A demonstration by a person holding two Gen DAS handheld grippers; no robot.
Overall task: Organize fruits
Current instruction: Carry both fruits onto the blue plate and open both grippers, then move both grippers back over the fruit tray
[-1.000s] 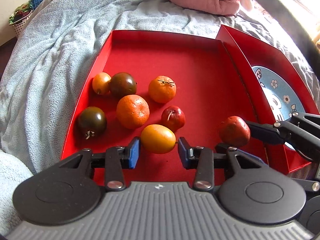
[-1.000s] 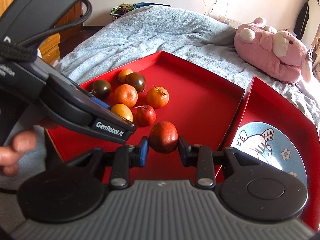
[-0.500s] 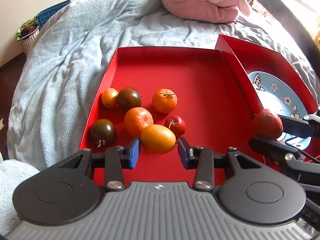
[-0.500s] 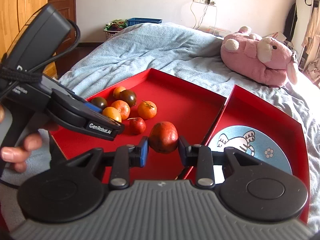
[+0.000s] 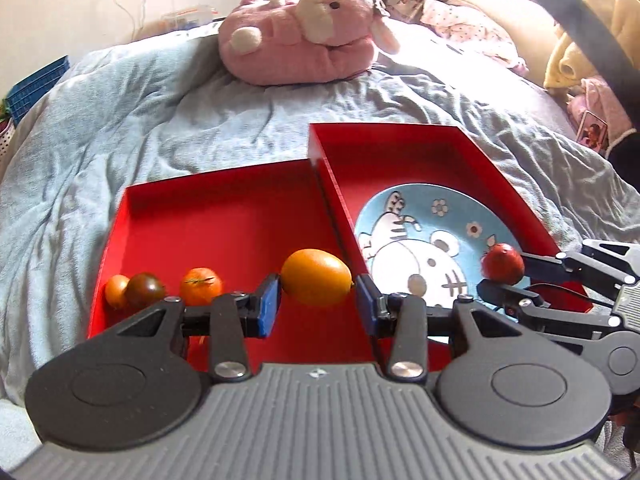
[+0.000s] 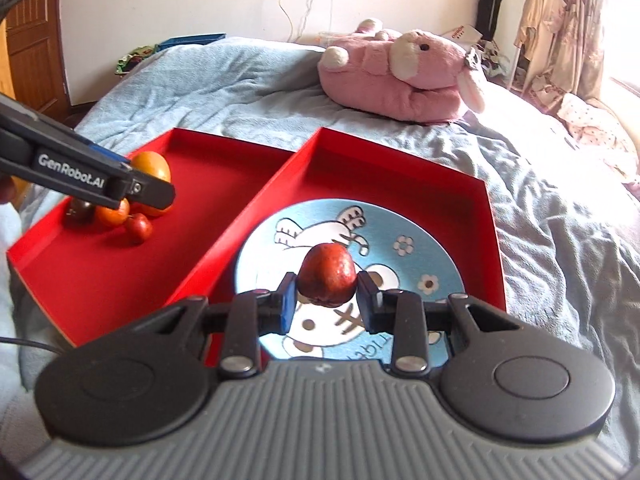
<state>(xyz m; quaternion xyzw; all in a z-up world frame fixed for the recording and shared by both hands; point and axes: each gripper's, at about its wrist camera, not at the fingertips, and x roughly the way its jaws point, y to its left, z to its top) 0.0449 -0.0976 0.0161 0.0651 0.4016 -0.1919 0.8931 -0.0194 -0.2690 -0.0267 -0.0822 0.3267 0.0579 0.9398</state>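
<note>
My left gripper is shut on a yellow-orange oval fruit, held above the left red tray near the wall between the trays. My right gripper is shut on a dark red fruit, held over the blue cartoon plate in the right red tray. That fruit shows in the left wrist view over the plate. An orange, a dark tomato and a small orange fruit lie in the left tray.
Both trays rest on a rumpled blue blanket on a bed. A pink plush toy lies beyond the trays. In the right wrist view, more fruit, with a small red apple, sits at the left tray's far left.
Both grippers have lifted and swung right with their fruit. The red fruit has gone from above the tray wall to over the plate; the yellow-orange fruit has risen off the tray floor.
</note>
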